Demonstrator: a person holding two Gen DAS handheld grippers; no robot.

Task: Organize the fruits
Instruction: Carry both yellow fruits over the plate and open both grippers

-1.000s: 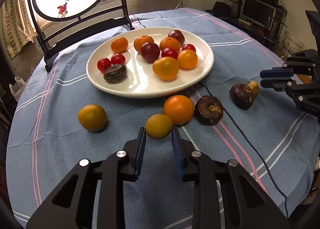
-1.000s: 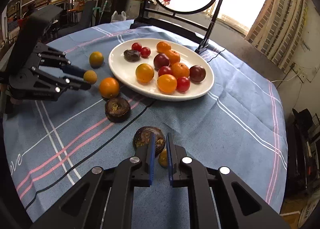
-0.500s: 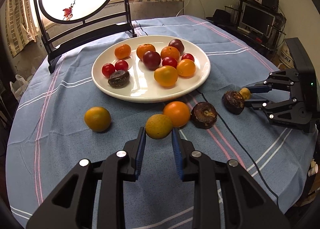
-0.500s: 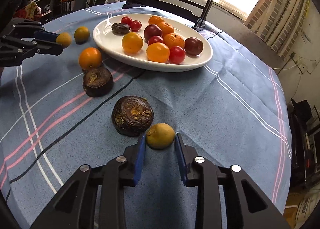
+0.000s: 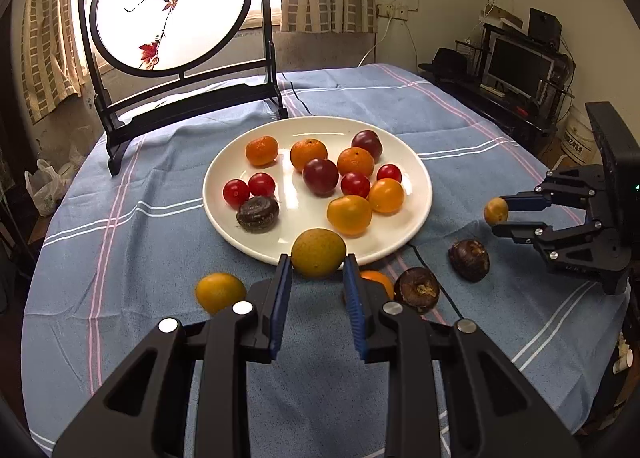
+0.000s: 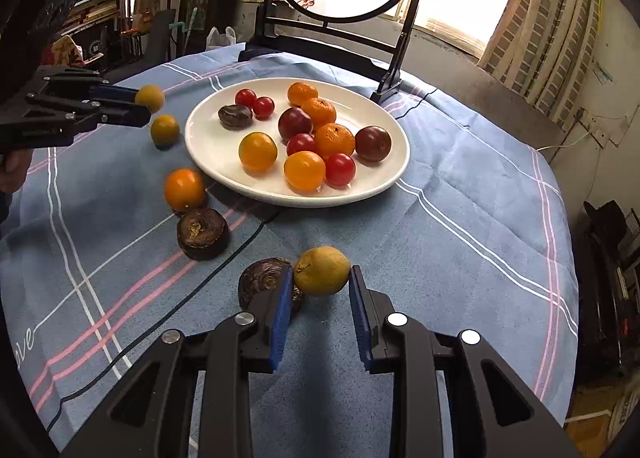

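A white plate (image 5: 416, 178) (image 6: 200, 138) holds several oranges, cherry tomatoes, plums and one dark fruit. My left gripper (image 5: 318, 278) is shut on a yellow-green fruit (image 5: 318, 253) and holds it above the cloth at the plate's near rim. My right gripper (image 6: 320, 290) is shut on a small yellow fruit (image 6: 322, 270), lifted off the cloth; it also shows in the left wrist view (image 5: 496, 211). Loose on the cloth lie a yellow orange (image 5: 220, 292), an orange (image 6: 184, 189) and two dark wrinkled fruits (image 6: 202, 233) (image 6: 264, 282).
A round painted screen on a black stand (image 5: 172, 6) stands behind the plate. A black cable (image 6: 224, 258) runs across the blue striped tablecloth (image 6: 460, 218). Shelves and a monitor (image 5: 520, 66) stand beyond the table's right edge.
Both grippers have lifted their fruits off the cloth. The left one has carried its yellow-green fruit forward to the plate's rim. The right one has risen with the small yellow fruit.
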